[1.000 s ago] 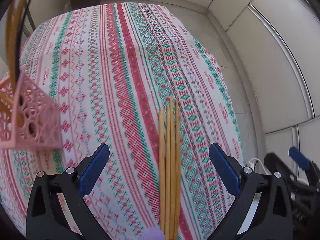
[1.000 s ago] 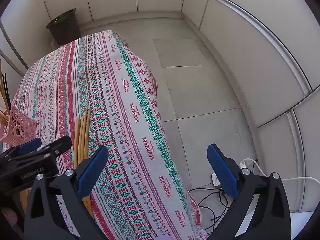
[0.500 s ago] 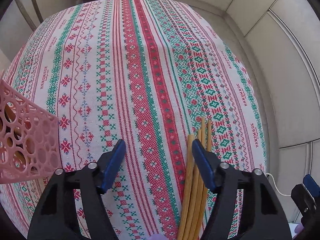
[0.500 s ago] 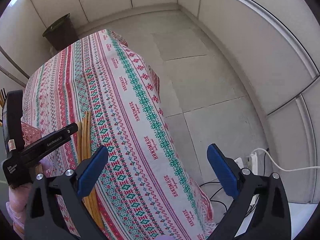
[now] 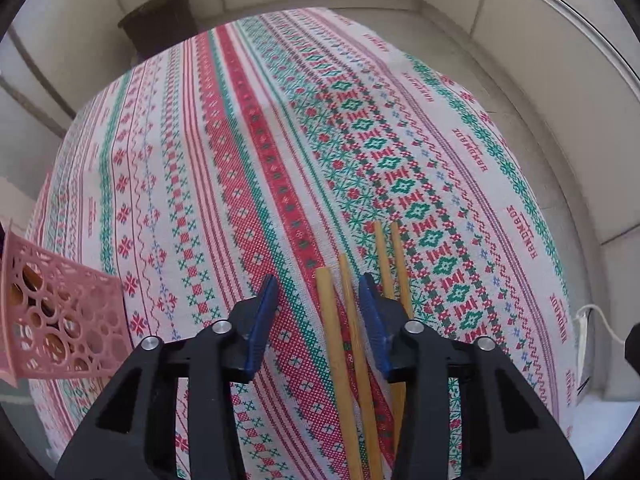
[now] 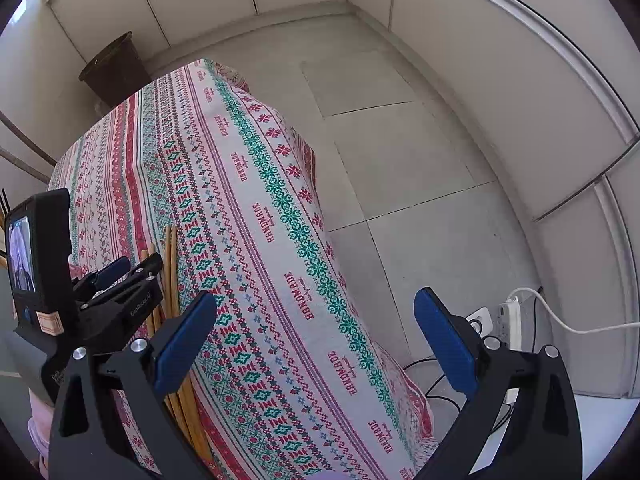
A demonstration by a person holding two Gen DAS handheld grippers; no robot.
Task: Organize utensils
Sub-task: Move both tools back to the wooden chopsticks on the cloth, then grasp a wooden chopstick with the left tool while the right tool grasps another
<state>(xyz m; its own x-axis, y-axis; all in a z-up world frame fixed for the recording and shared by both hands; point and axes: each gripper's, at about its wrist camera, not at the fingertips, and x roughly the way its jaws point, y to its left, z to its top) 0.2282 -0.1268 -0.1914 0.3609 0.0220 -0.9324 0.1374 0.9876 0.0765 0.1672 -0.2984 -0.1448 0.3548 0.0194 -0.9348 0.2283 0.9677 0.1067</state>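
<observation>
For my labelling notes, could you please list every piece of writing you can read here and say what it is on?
"HANDMADE": repeated along the tablecloth stripes, seen inverted.
"GenRobot.AI": on the left gripper body, small, only roughly legible.
Sticker on the camera unit: too small to read.

I see four chopsticks (image 5: pixel 340 340) lying side by side on the tablecloth (image 5: pixel 240 160), near the table's right edge. My left gripper (image 5: pixel 318 312) sits over them: two sticks between its jaws, which have just been closing, two outside its right finger. Whether the pads touch them I cannot tell. The perforated holder (image 5: pixel 64 328) stands to the left, well apart. Behind the table's far end stands a bin (image 5: pixel 160 20). My right gripper (image 6: pixel 316 344) hangs past the table's right edge, jaws wide, over floor; a power strip (image 6: pixel 508 320) lies below it by the wall.
</observation>
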